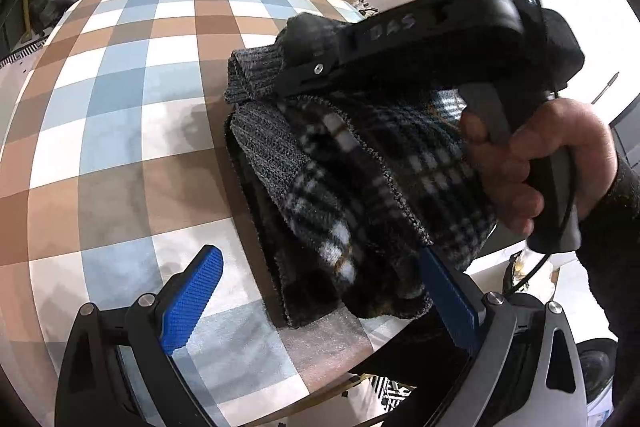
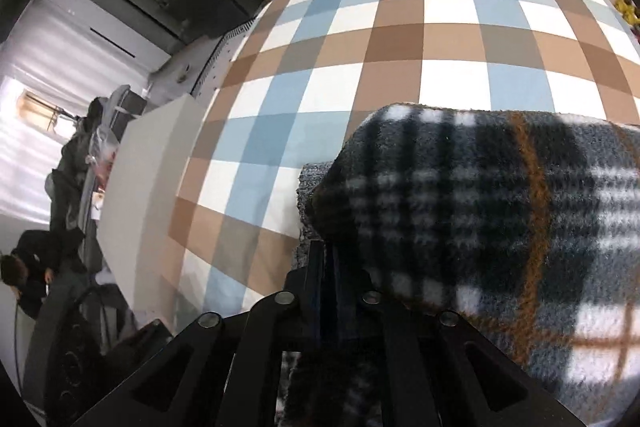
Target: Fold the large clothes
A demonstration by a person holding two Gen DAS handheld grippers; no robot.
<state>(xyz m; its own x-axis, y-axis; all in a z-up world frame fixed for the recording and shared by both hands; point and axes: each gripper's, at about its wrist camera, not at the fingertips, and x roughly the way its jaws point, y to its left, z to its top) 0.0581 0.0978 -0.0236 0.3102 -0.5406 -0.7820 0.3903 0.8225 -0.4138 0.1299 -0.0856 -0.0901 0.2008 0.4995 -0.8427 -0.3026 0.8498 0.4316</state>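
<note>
Plaid garment (image 1: 352, 187) bunched on checked cloth (image 1: 120, 107); right gripper (image 2: 326, 267) clamped on its edge; left gripper (image 1: 320, 291) spread wide

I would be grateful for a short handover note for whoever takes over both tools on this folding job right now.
Left tool: open, blue pads either side of the near edge of the plaid sweater, gripping nothing.
Right tool: shut, against the sweater's fleece fold; whether fabric is pinched cannot be told.
Sweater: bunched in a rough folded pile on the checked tablecloth, grey ribbed hem showing.
Done: partly folded.
Left: neaten and flatten the final fold.
</note>
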